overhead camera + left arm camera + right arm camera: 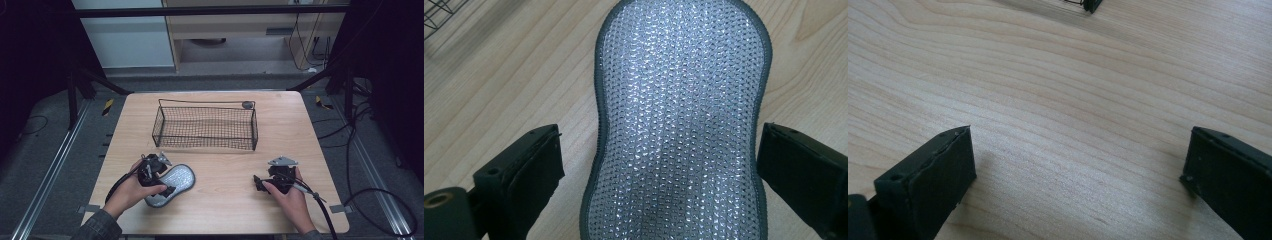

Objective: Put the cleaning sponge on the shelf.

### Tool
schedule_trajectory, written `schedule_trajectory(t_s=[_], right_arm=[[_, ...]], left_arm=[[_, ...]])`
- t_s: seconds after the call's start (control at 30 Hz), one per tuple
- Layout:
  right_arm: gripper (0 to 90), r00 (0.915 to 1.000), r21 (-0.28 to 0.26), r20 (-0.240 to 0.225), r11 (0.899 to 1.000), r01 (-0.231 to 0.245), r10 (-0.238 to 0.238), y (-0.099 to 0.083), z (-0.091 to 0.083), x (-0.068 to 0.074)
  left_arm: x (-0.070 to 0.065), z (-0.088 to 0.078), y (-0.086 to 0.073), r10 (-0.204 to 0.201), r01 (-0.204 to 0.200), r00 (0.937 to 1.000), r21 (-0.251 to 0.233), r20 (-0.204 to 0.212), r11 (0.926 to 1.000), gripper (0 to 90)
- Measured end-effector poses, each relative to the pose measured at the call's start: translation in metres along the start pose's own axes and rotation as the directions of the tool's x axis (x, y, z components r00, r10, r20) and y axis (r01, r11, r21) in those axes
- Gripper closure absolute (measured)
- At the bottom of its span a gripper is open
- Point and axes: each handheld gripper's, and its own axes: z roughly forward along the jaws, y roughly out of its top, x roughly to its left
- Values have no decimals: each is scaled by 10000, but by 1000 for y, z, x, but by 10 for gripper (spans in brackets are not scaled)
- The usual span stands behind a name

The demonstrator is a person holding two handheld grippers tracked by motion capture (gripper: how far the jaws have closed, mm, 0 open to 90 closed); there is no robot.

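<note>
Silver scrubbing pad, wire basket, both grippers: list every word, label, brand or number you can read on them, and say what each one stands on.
There is no readable text.
Silver scrubbing pad: only glittering mesh and a grey edge, no label.
Wire basket: bare black mesh, no tag.
Left gripper and right gripper: plain black jaws, no markings.
Wooden table: only wood grain.

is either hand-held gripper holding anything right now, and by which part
Nothing is held. The left hand-held gripper is open, its jaws either side of the silver scrubbing pad near its narrow middle. The right hand-held gripper is open over bare table.

Lab recording bay, black curtains (pixel 30 50), floor rails (pixel 50 170), trailing cables (pixel 370 195), wooden table (pixel 220 200)
</note>
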Motion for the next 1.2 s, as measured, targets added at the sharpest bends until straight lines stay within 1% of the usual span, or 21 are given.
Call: schedule_trajectory(t_s=[0.17, 0.27, 0.4, 0.53, 0.6, 0.7, 0.77, 0.97, 1.2], right_arm=[[5, 10000, -2, 36, 10000, 74, -74, 0, 0, 0], [5, 10000, 20, 26, 10000, 60, -60, 0, 0, 0], [5, 10000, 45, 32, 10000, 60, -60, 0, 0, 0], [5, 10000, 50, 24, 10000, 75, -75, 0, 0, 0], [5, 10000, 54, 20, 10000, 73, -73, 0, 0, 0], [5, 10000, 49, -4, 10000, 55, -55, 0, 0, 1], [5, 10000, 51, -7, 10000, 70, -70, 0, 0, 1], [5, 10000, 60, -31, 10000, 72, -72, 0, 0, 1], [5, 10000, 67, -32, 9999, 76, -76, 0, 0, 1]], left_arm=[[-3, 5, 2, 274, -277, 9996, 285, 114, 9992, 40], [-3, 7, 2, 312, -317, 9994, 353, 127, 9989, 40], [-6, 10, 2, 430, -444, 9987, 495, 279, 9978, 39], [-5, 13, 3, 515, -533, 9982, 605, 303, 9967, 39], [-4, 15, 3, 444, -462, 9985, 601, 311, 9971, 39], [-2, 18, 4, 464, -482, 9986, 709, 272, 9963, 39], [-2, 19, 5, 398, -417, 9987, 657, 312, 9970, 34], [-3, 20, 5, 540, -571, 9975, 698, 455, 9959, 34], [-3, 27, 5, 530, -574, 9971, 832, 541, 9949, 24]])
